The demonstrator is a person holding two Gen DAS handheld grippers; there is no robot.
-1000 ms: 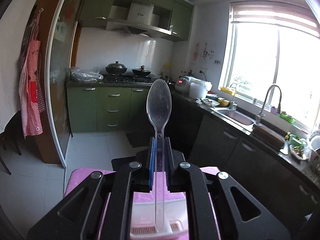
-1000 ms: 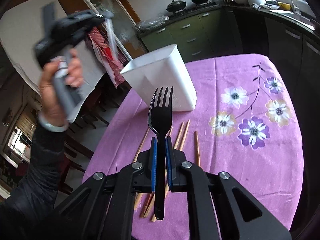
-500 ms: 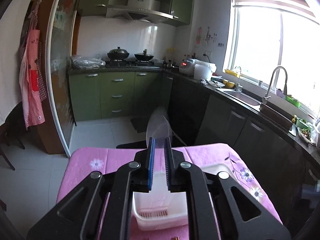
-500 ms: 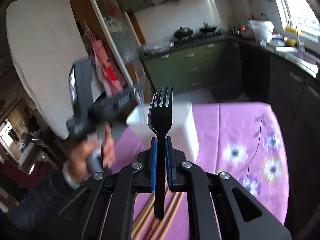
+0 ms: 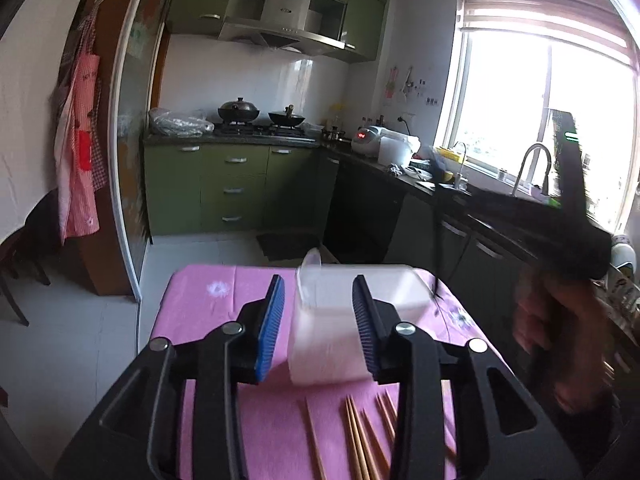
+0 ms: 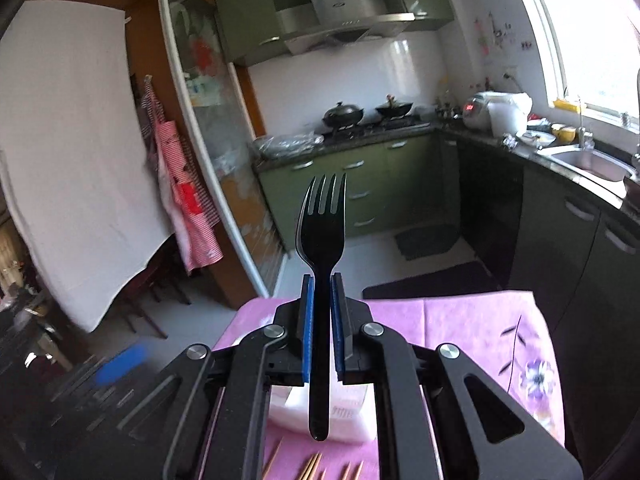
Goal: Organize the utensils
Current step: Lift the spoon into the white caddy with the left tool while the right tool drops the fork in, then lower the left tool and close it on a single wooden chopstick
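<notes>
Right wrist: fork (image 6: 321, 240) between hand-held gripper (image 6: 320, 300) pads.

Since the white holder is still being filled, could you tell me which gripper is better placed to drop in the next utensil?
Right: the right gripper already clamps the black fork above the white holder. The left gripper is opening with nothing gripped.

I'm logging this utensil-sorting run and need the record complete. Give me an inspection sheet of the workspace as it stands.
Surface: table under a pink floral cloth.
Job's things: white holder with a clear spoon in it; black fork; chopsticks lying loose in front of the holder.
Clutter: nothing seen.
Grippers: left gripper opening, nothing between the pads; right gripper shut on the fork, tines up.
Cables: nothing seen.
Surroundings: green kitchen cabinets, pots on the stove, sink under a bright window, apron hanging on the left.
</notes>
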